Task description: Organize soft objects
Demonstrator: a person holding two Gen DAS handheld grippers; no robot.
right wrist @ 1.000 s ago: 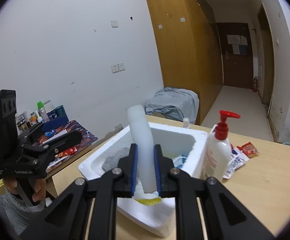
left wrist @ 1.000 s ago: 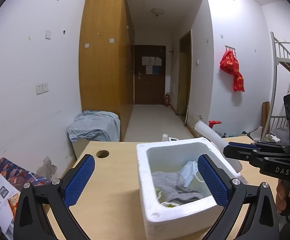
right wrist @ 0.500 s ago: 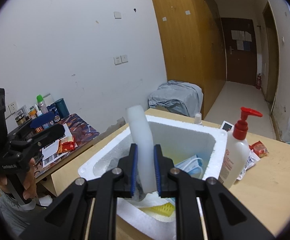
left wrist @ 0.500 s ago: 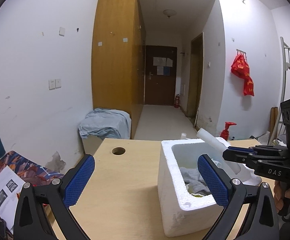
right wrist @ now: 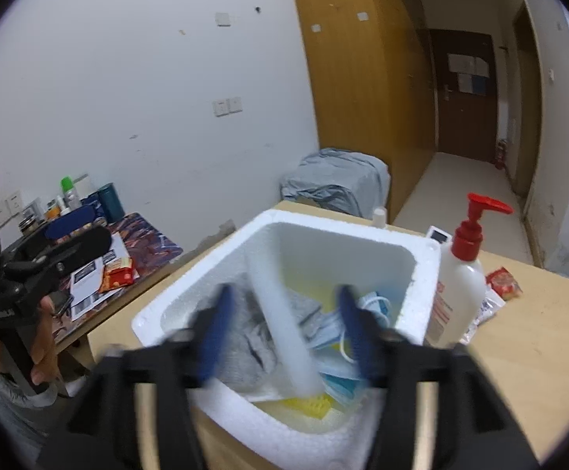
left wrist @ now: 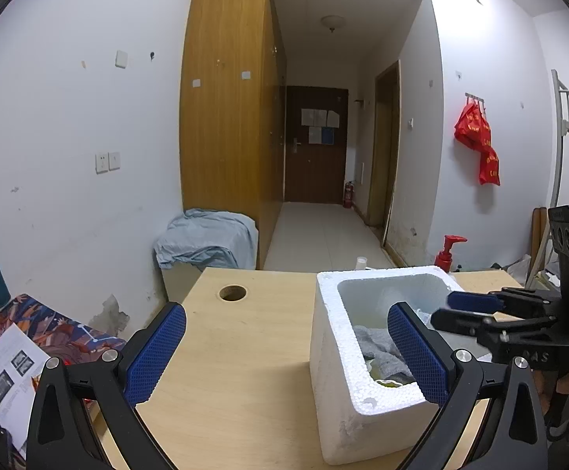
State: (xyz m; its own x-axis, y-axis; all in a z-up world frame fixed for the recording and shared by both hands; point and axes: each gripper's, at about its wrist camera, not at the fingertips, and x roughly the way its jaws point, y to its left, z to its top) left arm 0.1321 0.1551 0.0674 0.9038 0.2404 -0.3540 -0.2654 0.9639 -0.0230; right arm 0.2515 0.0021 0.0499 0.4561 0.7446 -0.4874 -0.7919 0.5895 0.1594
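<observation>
Fingers of the right gripper are opening, freeing the white foam strip between them into the foam box; left gripper waits open.

Even, rather cool indoor light fills both fisheye views, with a ceiling lamp far down the corridor, dark corners and bent walls at the edges, soft shadows on the worktop, while the right gripper is smeared by motion blur.

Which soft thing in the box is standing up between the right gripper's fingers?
The white foam tube, leaning upright; the grey cloth and blue masks lie flat.
</observation>
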